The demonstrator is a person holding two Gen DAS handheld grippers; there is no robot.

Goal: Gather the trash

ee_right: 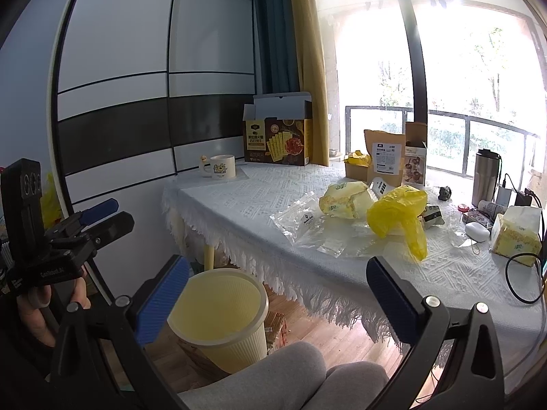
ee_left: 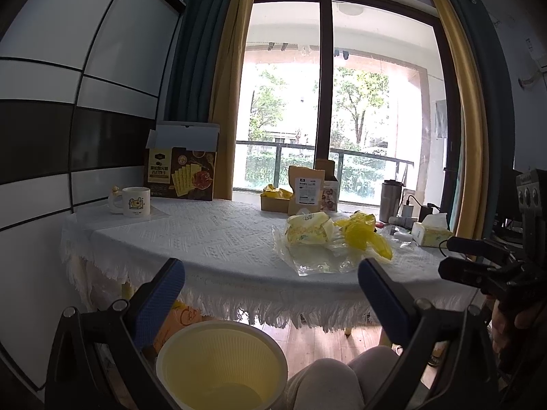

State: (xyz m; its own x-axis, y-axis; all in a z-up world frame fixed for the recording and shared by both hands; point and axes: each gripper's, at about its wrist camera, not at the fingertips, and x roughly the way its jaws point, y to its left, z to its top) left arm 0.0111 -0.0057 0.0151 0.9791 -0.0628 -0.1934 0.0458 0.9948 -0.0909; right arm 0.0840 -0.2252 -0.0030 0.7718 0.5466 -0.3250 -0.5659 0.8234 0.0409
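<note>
Evidently nothing is collected: the pale yellow ribbed plastic bin [ee_right: 218, 311] sits empty on the floor, crumpled yellow bag [ee_right: 398, 215] and clear wrappers [ee_right: 307, 225] remain on the table [ee_right: 239, 205]; both tools [ee_left: 270, 280] [ee_right: 278, 280] gape, released.

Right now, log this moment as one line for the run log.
left gripper: open, empty | right gripper: open, empty | yellow bag: on table | yellow bin: on floor, looks empty | stage: nothing picked up yet
</note>
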